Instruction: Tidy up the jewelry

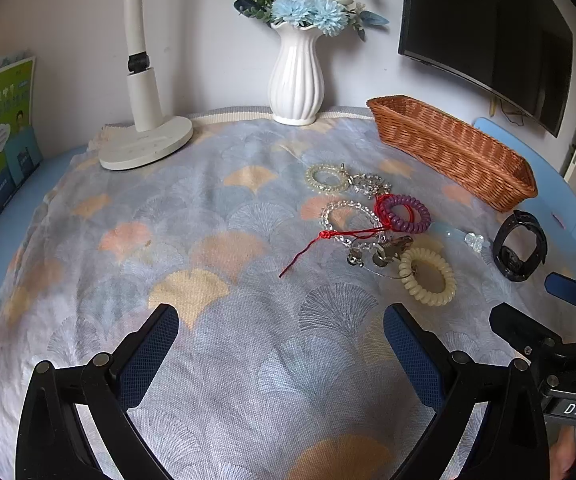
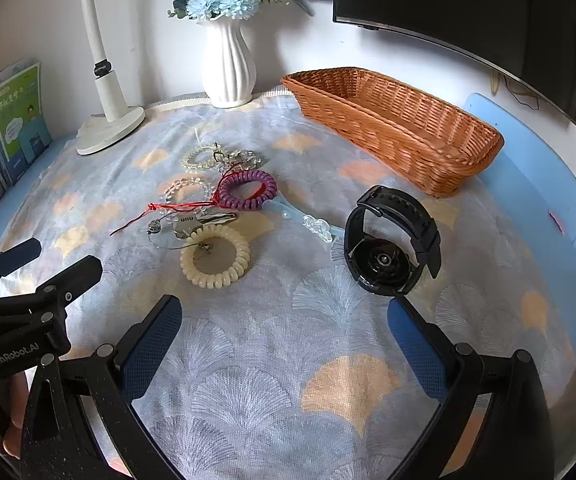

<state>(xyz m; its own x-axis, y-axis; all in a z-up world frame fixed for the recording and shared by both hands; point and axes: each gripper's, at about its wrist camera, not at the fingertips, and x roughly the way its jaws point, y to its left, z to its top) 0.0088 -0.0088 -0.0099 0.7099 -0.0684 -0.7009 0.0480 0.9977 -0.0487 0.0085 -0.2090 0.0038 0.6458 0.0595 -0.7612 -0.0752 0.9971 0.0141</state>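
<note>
Tongs, left (image 1: 279, 344) and right (image 2: 283, 336), gape empty; basket (image 2: 400, 120) runs diagonally.

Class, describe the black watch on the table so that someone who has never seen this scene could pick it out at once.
Start at the long wicker basket near the back of the table, below the dark screen. Just in front of its near end, on the patterned cloth, the black watch rests alone with its strap closed in a loop. It lies apart from the tangled jewelry, and is the only black piece.
</note>
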